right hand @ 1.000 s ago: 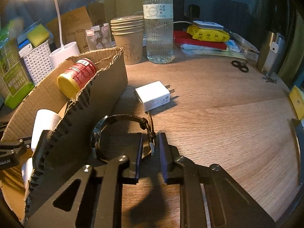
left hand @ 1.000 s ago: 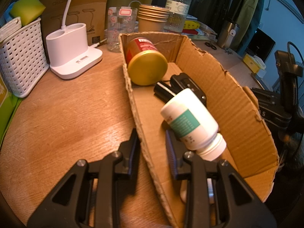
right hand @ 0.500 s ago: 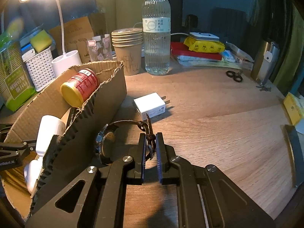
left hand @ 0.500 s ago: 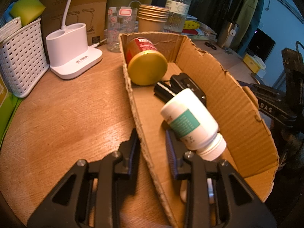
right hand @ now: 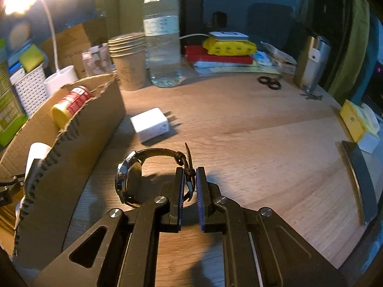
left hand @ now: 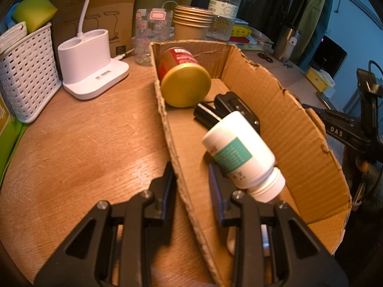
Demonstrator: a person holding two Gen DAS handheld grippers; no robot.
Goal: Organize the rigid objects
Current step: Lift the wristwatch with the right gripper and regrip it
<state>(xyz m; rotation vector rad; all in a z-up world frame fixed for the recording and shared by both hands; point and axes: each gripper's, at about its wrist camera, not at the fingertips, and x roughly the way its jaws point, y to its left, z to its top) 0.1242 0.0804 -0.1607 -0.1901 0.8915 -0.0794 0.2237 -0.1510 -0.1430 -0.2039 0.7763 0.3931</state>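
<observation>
Your right gripper (right hand: 189, 179) has its jaws pinched on the strap of the wristwatch (right hand: 134, 179), right at the buckle end. The watch hangs to the left of the fingers, its round case turned edge-on, and its shadow falls on the wooden table (right hand: 251, 129) below it. Whether the case touches the table you cannot tell. Only the right wrist view shows the watch; the left wrist view shows none of it.

Your left gripper (left hand: 191, 179) straddles the near left wall of the cardboard box (left hand: 299, 129), one finger outside and one inside. A gap shows between the inner finger and the wall, so the jaws are parted and grip nothing firmly.

The left wrist view looks down into the box. There you see a white pill bottle (left hand: 241, 153) with a green label lying on its side, a black device (left hand: 237, 107) behind it, and a red can (left hand: 182, 76) with a gold lid on its side at the far end. The right wrist view shows only the box's outer wall, the can, and a bit of the bottle.

The right wrist view alone shows a white charger (right hand: 152, 124) on the table just beyond the watch, beside the box, and a water bottle (right hand: 162, 43) farther back.
</observation>
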